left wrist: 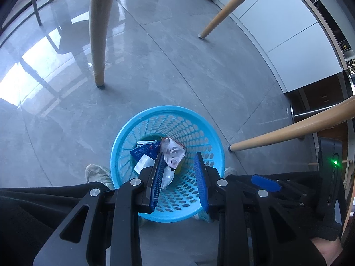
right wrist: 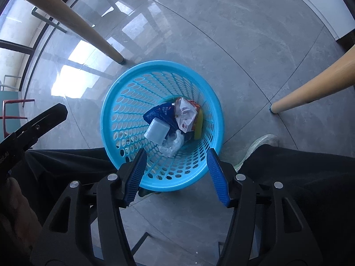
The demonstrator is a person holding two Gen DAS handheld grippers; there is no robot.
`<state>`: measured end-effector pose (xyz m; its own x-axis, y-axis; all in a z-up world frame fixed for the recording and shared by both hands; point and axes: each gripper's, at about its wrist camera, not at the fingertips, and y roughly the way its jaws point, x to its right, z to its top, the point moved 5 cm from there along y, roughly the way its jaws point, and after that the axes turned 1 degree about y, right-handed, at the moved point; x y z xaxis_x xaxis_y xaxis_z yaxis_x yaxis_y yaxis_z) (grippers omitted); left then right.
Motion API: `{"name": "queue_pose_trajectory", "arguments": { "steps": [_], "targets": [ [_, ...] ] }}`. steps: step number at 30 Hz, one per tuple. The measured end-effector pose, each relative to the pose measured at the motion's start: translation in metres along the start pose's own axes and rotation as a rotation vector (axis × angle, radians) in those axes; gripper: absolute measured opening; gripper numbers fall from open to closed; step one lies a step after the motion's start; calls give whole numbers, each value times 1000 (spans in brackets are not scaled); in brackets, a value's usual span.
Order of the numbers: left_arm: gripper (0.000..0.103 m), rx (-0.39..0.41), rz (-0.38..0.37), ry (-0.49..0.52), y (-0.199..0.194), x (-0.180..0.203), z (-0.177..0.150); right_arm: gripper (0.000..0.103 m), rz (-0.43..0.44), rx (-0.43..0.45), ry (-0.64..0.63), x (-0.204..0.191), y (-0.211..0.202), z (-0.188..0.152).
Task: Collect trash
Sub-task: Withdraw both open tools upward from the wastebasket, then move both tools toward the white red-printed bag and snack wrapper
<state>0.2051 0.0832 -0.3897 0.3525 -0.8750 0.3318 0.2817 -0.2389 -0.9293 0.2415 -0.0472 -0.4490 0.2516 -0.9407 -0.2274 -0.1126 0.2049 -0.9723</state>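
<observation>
- Grey polished floor tiles (left wrist: pixel 155 71) w/ window glare, wooden chair legs (left wrist: pixel 97 33) standing round; person stands over a blue basket (left wrist: pixel 199 119), shoe (left wrist: pixel 97 174) just beside it.
- Left wrist view: left gripper (left wrist: pixel 179 161) points steeply down over basket's near rim, jaws apart, narrow-ish gap, nothing between the pads. Probably held there so anything let go drops straight in.
- Same view: trash sits at basket bottom – crumpled wrapper (left wrist: pixel 174 153), blue packet (left wrist: pixel 144 151), small white tub (left wrist: pixel 143 161), clear plastic bag (left wrist: pixel 167 176).
- Right-hand device shows at right edge w/ green light (left wrist: pixel 335 162).
- Right wrist view: right gripper (right wrist: pixel 176 157) also aimed down over the basket (right wrist: pixel 124 88), jaws wider than the left's, empty.
- Same view, contents clearer: white tub (right wrist: pixel 156 130) lying on blue packet (right wrist: pixel 159 113), wrapper (right wrist: pixel 186 115) against far wall, yellow piece (right wrist: pixel 198 124) beside it, clear bag (right wrist: pixel 173 144) nearest.
- Left gripper's black frame (right wrist: pixel 33 128) at left edge, well apart from the basket in this view.
- Judgement: both hands empty over the basket, so pieces look delivered; no trash on the visible floor.
</observation>
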Motion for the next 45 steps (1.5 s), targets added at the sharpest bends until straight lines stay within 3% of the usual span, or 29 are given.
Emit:
{"name": "queue_pose_trajectory", "arguments": {
  "steps": [17,30,45],
  "targets": [
    [26,80,-11,9,-47,8,-18,67,-16,127,-72,-4,-71,-26],
    [27,139,64,102,-100,14,-47,74,-8,209,-147,-11,-128,-69],
    [28,254,25,98,-161,1,-82,83,57,349,-160,2,-198,-121]
  ]
}}
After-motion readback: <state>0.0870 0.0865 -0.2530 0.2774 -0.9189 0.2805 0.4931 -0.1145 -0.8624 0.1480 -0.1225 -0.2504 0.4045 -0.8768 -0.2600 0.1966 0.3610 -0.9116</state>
